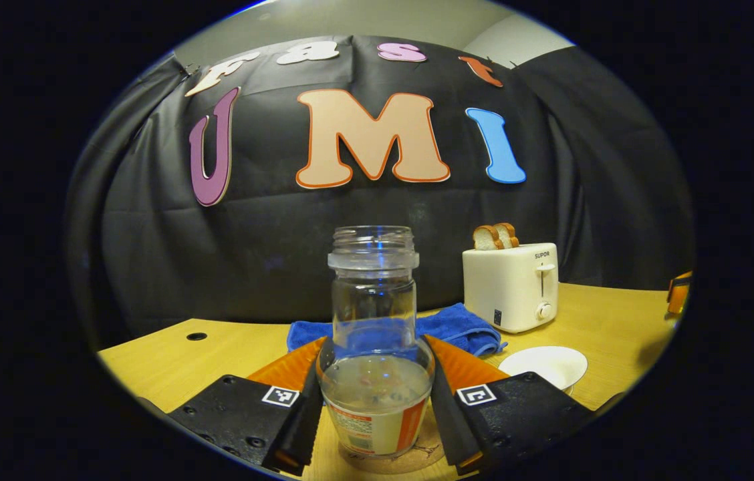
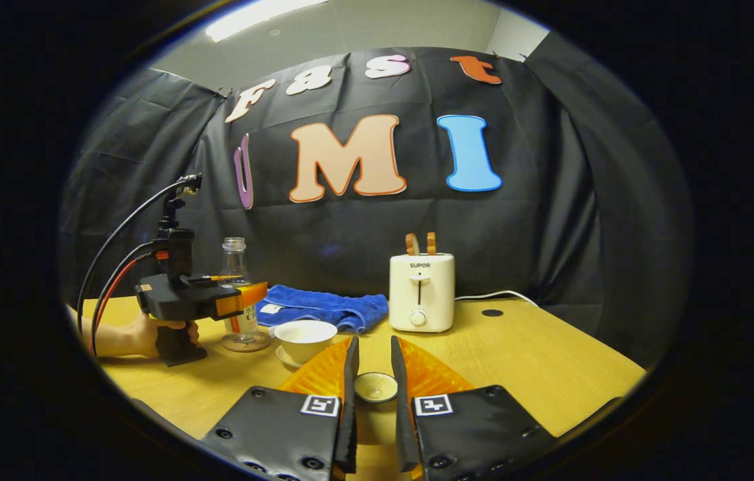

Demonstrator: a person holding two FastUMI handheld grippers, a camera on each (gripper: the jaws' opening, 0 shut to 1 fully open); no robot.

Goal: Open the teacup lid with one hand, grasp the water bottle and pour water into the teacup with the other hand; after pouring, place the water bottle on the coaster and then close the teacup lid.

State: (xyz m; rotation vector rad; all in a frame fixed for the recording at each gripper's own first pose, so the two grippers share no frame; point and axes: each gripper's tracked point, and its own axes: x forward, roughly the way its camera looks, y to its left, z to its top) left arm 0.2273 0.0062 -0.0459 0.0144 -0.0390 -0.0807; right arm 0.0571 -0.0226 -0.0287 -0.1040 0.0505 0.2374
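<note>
A clear water bottle (image 1: 374, 314), uncapped and partly filled, stands upright on a round coaster (image 1: 430, 454). My left gripper (image 1: 375, 407) is shut on its lower body, one finger on each side. In the right gripper view the same bottle (image 2: 235, 267) rests on the coaster (image 2: 246, 345) at the far left, with the left gripper (image 2: 200, 300) and a hand around it. The white teacup (image 2: 305, 336) sits uncovered on its saucer, right of the bottle; the left gripper view shows the teacup (image 1: 544, 366) low on the right. My right gripper (image 2: 373, 384) is shut on the small round teacup lid (image 2: 375, 387), just above the table.
A white toaster (image 2: 420, 292) with two bread slices stands at the back on the wooden table (image 2: 537, 361), its cable trailing right. A blue towel (image 2: 323, 307) lies behind the cup and bottle. Cables run from the left gripper.
</note>
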